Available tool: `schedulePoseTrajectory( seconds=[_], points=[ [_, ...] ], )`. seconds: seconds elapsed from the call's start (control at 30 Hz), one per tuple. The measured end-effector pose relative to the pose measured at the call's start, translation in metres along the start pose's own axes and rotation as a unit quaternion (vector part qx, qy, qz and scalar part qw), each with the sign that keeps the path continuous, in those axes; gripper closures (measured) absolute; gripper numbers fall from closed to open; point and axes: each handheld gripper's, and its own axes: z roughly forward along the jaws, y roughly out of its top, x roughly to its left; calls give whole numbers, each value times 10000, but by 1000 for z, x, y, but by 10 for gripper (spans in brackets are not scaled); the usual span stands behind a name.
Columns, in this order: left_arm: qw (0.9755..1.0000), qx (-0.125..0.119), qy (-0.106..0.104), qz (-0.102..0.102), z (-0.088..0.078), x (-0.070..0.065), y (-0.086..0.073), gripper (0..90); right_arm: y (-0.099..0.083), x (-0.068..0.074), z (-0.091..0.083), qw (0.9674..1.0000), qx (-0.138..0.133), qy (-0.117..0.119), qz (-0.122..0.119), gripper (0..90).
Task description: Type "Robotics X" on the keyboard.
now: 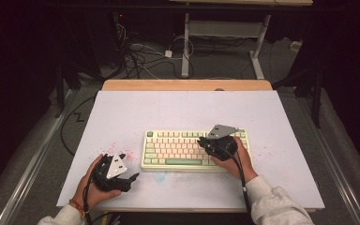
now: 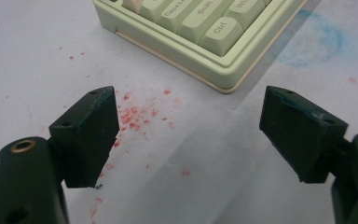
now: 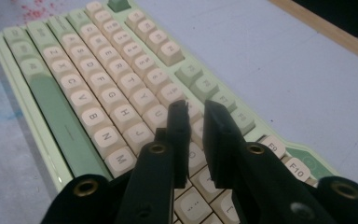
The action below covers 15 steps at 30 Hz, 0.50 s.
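- The work in hand is on the keyboard (image 1: 194, 150), a pale green one with cream keys, which lies flat on the white bench (image 1: 136, 112), slightly right of its middle and near the person's edge.
- The right gripper (image 3: 195, 109) hovers over the right-hand part of the keys, pointing down at the rows around the middle letters. Its jaws stand nearly together with a thin gap between them, and nothing sits in that gap; I read it as almost clenched, grasping nothing.
- The left gripper (image 2: 189, 116) rests low over the bench just beside the keyboard's near left corner, by the Ctrl key (image 2: 225, 29). Its jaws are spread wide, released, with bare bench between them.
- Step, as I judge it: the right gripper is poised to press or pick at a single key, with the tips narrowed so they fit one cap. The left one waits, ready to steady the case.
- The next move calls for a straight, gentle descent onto one chosen key, keeping the tips off its neighbours, since the caps sit close together.
- Red specks (image 2: 135, 114) dot the bench by the left gripper, and a faint blue smudge (image 2: 317, 42) lies near the keyboard's front edge.
- There are no containers on the bench, so nothing is held in any.
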Motion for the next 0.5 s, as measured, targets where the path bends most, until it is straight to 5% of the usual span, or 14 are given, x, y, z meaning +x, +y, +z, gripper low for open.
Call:
schedulePoseTrajectory(
  seconds=[0.5],
  points=[
    [10000,7,0,13,-1,0,0,186,0,10,-29,9975,-651,-242,-98,342]
  ],
)
